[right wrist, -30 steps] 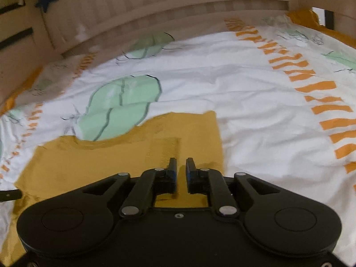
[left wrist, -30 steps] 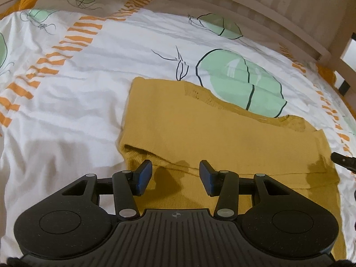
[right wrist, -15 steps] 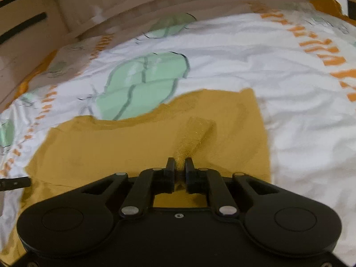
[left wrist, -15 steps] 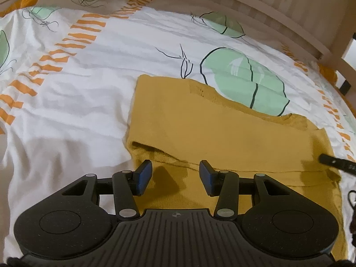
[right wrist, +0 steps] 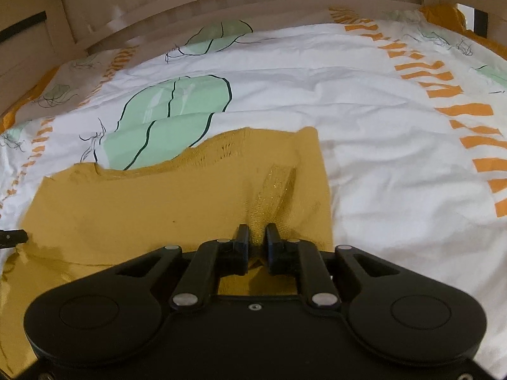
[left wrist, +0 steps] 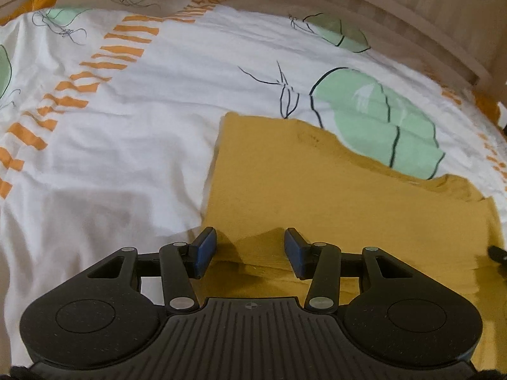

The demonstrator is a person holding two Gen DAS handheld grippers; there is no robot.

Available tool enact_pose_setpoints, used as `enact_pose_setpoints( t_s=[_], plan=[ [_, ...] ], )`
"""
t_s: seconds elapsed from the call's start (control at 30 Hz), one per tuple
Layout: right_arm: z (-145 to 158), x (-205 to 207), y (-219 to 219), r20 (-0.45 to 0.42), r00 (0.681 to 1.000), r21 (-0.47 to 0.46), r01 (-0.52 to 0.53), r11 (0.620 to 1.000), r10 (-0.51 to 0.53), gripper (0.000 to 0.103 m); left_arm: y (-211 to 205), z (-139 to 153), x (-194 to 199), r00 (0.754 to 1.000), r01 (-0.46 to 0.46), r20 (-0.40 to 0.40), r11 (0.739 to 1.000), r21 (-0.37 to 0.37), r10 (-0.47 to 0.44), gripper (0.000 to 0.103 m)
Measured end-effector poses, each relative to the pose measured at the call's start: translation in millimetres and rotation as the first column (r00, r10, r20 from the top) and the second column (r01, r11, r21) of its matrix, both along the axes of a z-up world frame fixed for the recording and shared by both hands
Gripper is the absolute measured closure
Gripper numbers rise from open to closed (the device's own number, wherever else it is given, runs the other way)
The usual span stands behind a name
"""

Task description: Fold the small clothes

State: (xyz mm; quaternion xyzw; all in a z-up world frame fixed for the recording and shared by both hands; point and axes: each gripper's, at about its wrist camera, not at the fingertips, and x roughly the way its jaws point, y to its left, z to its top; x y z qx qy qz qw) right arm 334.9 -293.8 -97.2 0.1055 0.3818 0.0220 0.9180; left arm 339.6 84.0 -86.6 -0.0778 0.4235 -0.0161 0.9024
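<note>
Nearest in the left wrist view, the left gripper point(left wrist: 250, 250) hangs low over the near edge of a mustard-yellow garment point(left wrist: 332, 190), its jaws standing moderately wide with a small raised hump of the cloth between them; the blue pads do not press on it. In the right wrist view the right gripper point(right wrist: 256, 243) has its jaws narrow and easing open, though a pinched ridge of the same garment point(right wrist: 158, 209) is gripped between them and rises as a glinting fold just ahead of the tips.

The garment lies spread flat on a bed, on a white bedsheet point(left wrist: 133, 145) printed with green leaves and orange dashes. Its far edge is uneven, with a loosely knit, holed strip along the top in the right view. At the far right edge of the left view, a dark tip of the other gripper shows over the cloth.

Beyond the sheet runs a pale wooden bed rail point(right wrist: 285, 3).
</note>
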Motion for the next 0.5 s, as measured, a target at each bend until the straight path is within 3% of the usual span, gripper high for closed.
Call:
enact_pose_setpoints(
  t_s=[0.3,0.4,0.47,0.5],
  plan=[
    [-4.6,-6.1,2.7,0.045,0.999,-0.038,-0.007,0.999,0.009,0.079,-9.1,-3.8,4.3,1.0,0.025,0.003,0.996,0.081,-0.025,0.055],
    [-1.9,-7.0,3.5,0.049,0.998,-0.031,-0.026,0.999,0.028,0.059,-8.2,0.7,3.3,1.0,0.029,-0.004,0.997,0.073,-0.028,0.055],
    [3.8,-10.1,5.2,0.049,0.998,-0.023,-0.046,0.999,0.047,0.035,-6.5,5.2,-2.4,0.999,0.034,0.002,0.998,0.052,-0.034,0.054],
    [7.7,-13.2,6.8,0.053,0.997,-0.027,-0.053,0.998,0.055,0.029,-5.8,7.8,-7.0,0.999,0.036,0.008,0.999,0.04,-0.036,0.053]
  ],
)
